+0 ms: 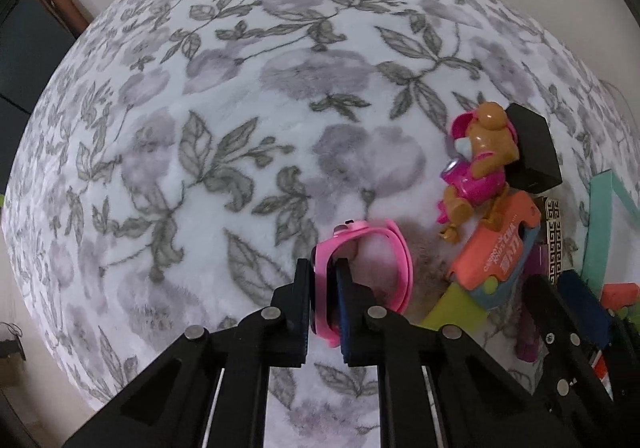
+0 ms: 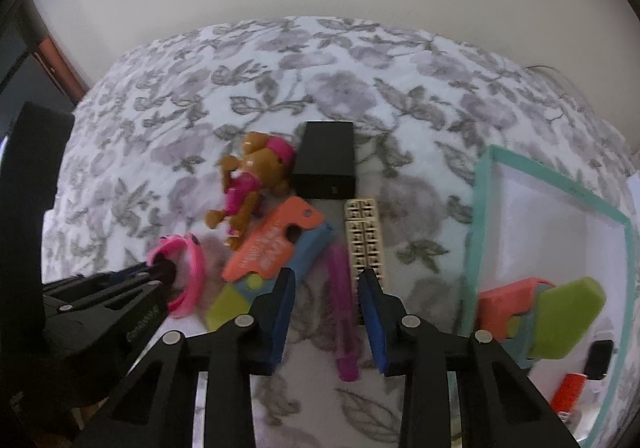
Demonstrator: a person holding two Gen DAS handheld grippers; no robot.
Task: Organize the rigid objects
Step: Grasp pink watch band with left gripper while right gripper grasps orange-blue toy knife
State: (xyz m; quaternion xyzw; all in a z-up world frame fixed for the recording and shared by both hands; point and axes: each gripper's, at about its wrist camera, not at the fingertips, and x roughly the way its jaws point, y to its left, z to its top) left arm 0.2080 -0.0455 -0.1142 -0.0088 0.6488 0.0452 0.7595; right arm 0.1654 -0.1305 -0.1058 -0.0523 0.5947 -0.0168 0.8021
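Left gripper (image 1: 324, 300): fingers clenched on the pink watch (image 1: 360, 268), gripped edge-on for lifting off the bed (image 1: 240, 108). Right gripper (image 2: 326, 288): fingers released, straddling the purple pen (image 2: 344, 312) (untouched, apparently next), tray (image 2: 480, 208) just beyond the right finger.
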